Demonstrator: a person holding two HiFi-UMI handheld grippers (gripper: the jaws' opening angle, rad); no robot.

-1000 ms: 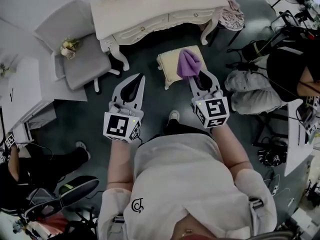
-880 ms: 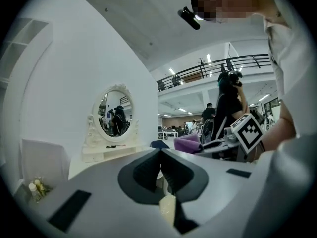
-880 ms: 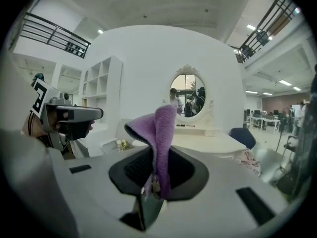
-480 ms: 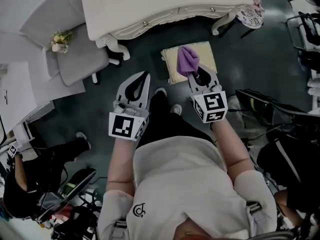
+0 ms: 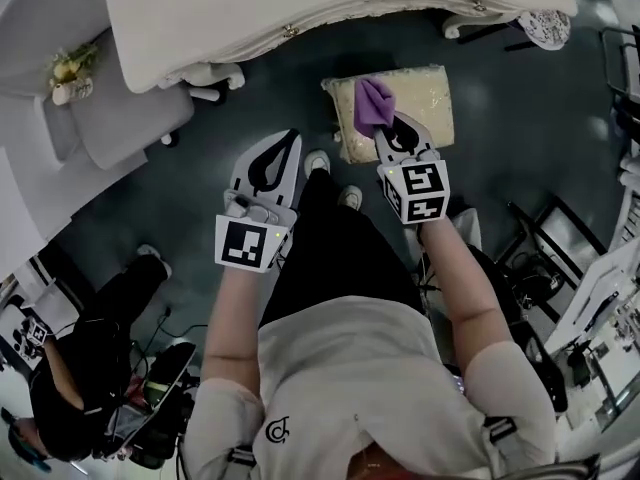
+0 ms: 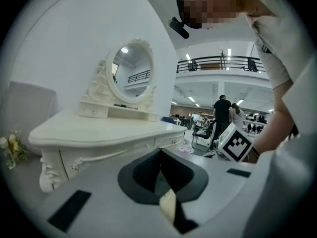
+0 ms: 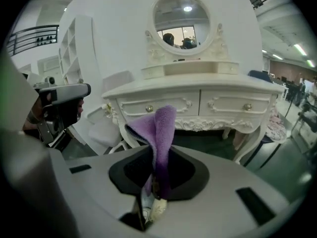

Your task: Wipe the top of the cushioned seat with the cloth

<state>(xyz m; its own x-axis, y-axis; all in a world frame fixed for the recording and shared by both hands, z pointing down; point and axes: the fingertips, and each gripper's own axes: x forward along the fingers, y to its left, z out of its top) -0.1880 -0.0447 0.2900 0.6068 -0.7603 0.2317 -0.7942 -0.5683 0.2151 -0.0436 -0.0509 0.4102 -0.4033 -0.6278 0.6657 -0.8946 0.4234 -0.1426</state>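
**Seat now under the cloth; wiping not yet begun**

Over the last second the view has closed in on the cushioned seat (image 5: 422, 103). It lay further ahead before and now sits just past the person's feet, while the white mirrored desk (image 5: 300, 8) has slid to the top edge of the head view. The purple cloth (image 5: 372, 106), which hung over the seat's right half, now hangs over its left half.

The right gripper (image 5: 392, 136) is pinching the cloth: its own view shows the jaws pressed on a fold that stands up out of them towards the desk drawers. The left gripper (image 5: 287, 143) has its jaws pressed together on nothing and hovers over the dark floor, beside the seat's left edge and apart from it.

No view settles whether the cloth touches the cushion. Since the right gripper view looks level at the desk rather than down at the seat, I judge the cloth is not yet pressed flat. The approach looks done. The next step probably calls for tipping the right gripper down until the cloth meets the cushion, then sweeping across.
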